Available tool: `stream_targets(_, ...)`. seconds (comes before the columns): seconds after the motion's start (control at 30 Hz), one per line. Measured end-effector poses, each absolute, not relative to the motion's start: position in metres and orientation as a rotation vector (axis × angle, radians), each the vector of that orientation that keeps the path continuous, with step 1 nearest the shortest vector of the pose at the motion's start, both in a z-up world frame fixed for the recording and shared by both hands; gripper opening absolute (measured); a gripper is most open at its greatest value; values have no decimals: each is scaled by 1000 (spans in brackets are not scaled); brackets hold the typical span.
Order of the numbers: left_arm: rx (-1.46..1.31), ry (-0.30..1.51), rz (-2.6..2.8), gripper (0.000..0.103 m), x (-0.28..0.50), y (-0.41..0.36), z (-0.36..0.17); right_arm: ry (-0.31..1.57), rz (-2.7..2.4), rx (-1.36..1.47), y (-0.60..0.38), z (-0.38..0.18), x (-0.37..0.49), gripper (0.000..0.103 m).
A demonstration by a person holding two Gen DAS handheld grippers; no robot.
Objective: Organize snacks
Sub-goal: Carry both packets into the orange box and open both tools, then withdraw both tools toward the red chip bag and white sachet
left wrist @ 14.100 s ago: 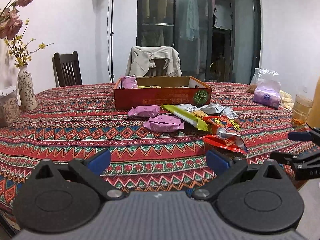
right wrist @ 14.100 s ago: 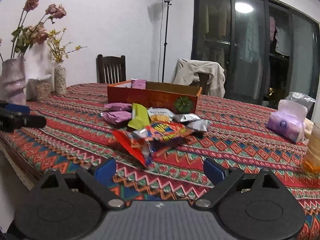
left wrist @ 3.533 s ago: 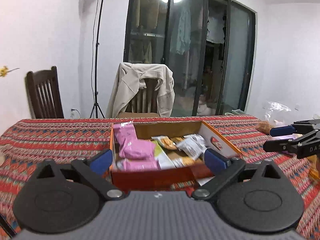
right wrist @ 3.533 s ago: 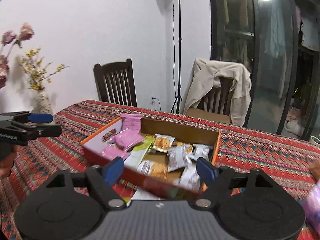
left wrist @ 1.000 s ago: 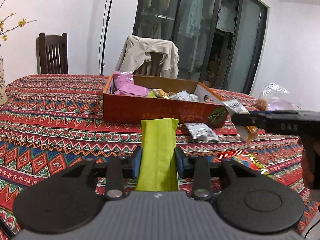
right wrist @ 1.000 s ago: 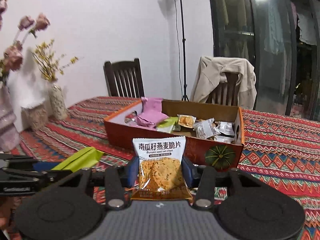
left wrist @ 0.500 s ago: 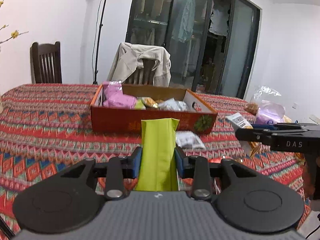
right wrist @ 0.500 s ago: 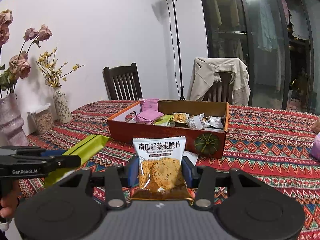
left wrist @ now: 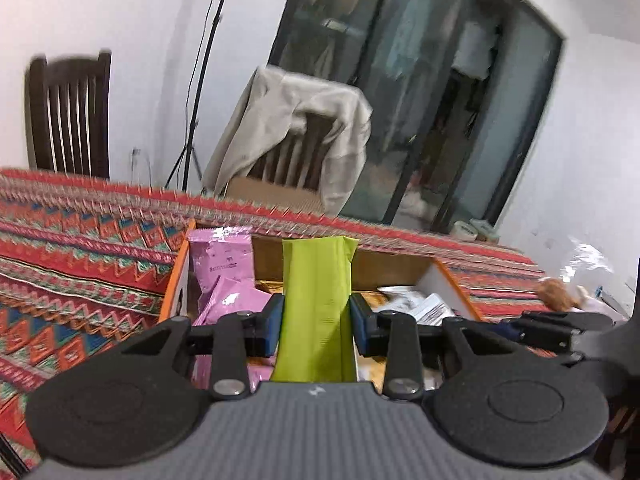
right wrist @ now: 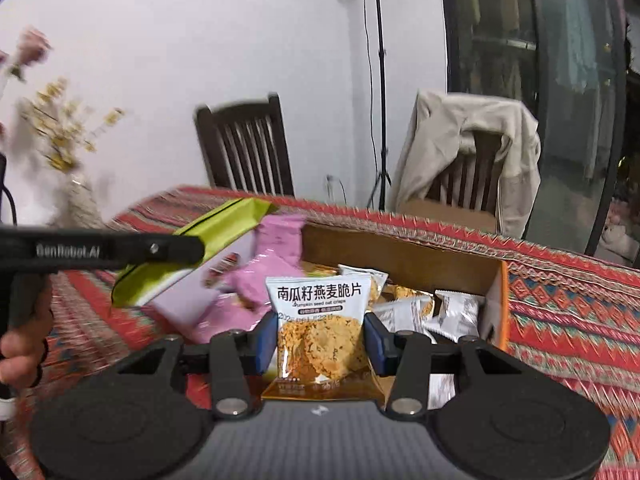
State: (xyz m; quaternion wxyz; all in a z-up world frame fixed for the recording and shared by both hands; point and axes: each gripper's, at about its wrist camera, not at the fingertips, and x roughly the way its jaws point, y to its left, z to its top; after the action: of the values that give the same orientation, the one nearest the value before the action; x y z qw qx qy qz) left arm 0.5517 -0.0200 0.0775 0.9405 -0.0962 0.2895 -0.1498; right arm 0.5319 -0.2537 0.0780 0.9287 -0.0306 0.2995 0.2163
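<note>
My left gripper [left wrist: 316, 322] is shut on a long lime-green snack packet [left wrist: 316, 300], held over the open orange cardboard box [left wrist: 176, 276]. In the right wrist view that green packet [right wrist: 188, 248] juts from the left gripper's fingers [right wrist: 172, 248] above the box's left side. My right gripper [right wrist: 320, 342] is shut on a white pumpkin-seed oat crisp packet [right wrist: 320, 320], held above the box's [right wrist: 496, 304] near edge. Inside lie pink packets [left wrist: 220, 264] on the left and silver-white packets [right wrist: 452, 312] on the right.
A red patterned tablecloth [left wrist: 80, 240] covers the table. Behind it stand a dark wooden chair [right wrist: 244, 148] and a chair draped with a beige jacket [left wrist: 296, 128]. A vase with dried flowers [right wrist: 76, 184] sits far left. A clear bag [left wrist: 576, 272] lies at the right.
Both grippers moved forward and up with their packets, from in front of the box to over its opening. The box now fills the lower middle of both views.
</note>
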Motion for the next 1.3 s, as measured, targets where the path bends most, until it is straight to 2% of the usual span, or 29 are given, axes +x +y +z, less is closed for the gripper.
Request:
stream_targets(0.17, -176, 688, -261, 35, 604, -27, 47, 745, 424, -112, -228, 48, 602, 45)
stream_targets(0.33, -183, 723, -270, 37, 622, -37, 30, 777, 382, -160, -213, 31, 631, 48)
stream_targets(0.43, -207, 736, -274, 49, 624, -39, 27, 753, 381, -164, -210, 29, 632, 64)
stream_targets(0.63, -172, 708, -311, 64, 609, -41, 40, 711, 384, -168, -221, 47, 617, 64)
stream_targets(0.7, -169, 694, -319, 65, 601, -39, 50, 686, 378, -161, -228, 59, 610, 65)
stream_targets(0.87, -68, 630, -343, 72, 557, -33, 81, 632, 369, -188, -243, 91, 577, 66)
stream_targets(1.1, 59, 473, -351, 84, 449, -17, 121, 546, 354, -205, -274, 133, 494, 71)
stream_targets(1.23, 73, 381, -379, 93, 373, -6, 128, 488, 348, -209, -290, 145, 428, 82)
stream_targets(1.3, 51, 360, -389, 93, 337, -1, 125, 474, 348, -214, -294, 144, 394, 84)
